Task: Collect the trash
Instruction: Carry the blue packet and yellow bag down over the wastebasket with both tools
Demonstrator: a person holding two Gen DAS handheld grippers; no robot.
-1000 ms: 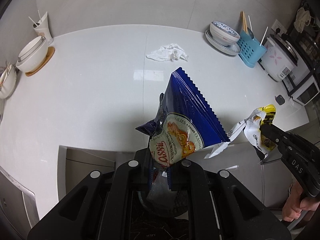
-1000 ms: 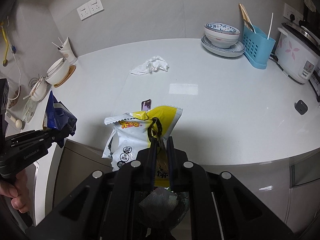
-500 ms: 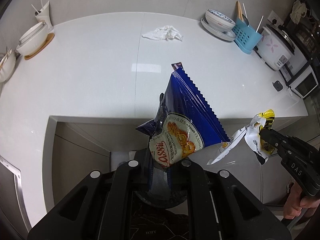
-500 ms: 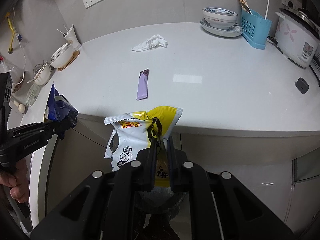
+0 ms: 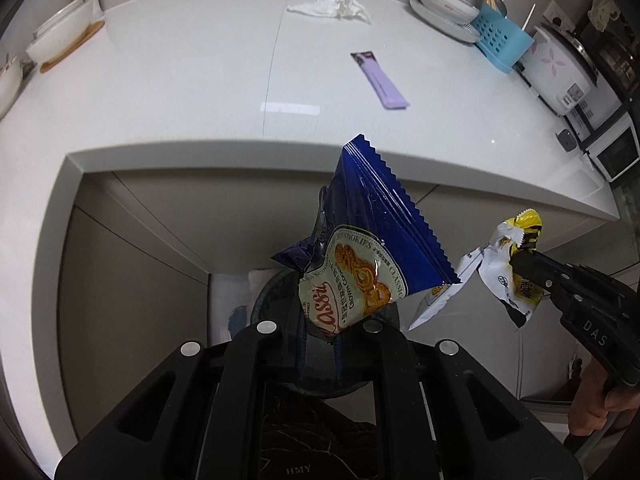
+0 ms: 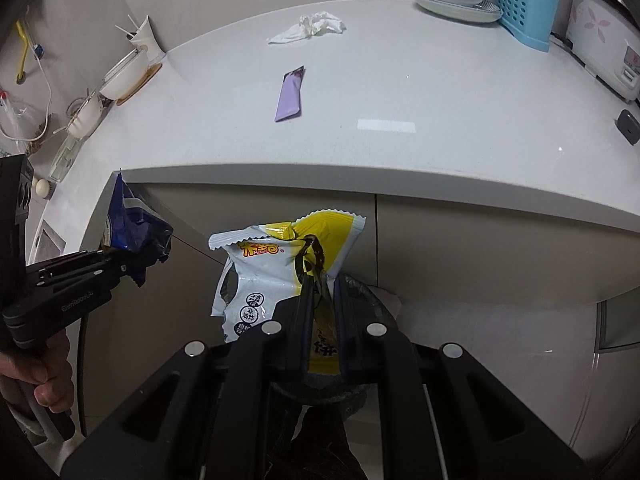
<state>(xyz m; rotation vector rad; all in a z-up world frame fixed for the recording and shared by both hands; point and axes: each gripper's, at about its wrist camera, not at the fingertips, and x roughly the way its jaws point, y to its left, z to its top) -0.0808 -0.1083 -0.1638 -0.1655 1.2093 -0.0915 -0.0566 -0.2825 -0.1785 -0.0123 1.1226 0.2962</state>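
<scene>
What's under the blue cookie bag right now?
Below the blue cookie bag, held in the left gripper, sits a dark round bin. Its inside is hidden by the bag and jaws.

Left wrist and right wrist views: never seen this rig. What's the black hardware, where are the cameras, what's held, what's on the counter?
No robot here: a person holds one handheld two-finger tool in each hand, and each carries a fisheye camera looking along its fingers.

In the left wrist view, the left tool is shut on a blue cookie bag. In the right wrist view, the right tool is shut on a yellow and white snack bag. Each view also shows the other tool off to one side.

Both bags hang in front of the white counter, off its edge. On it lie a purple wrapper and a crumpled tissue, plus bowls, a blue utensil caddy and a rice cooker.
</scene>
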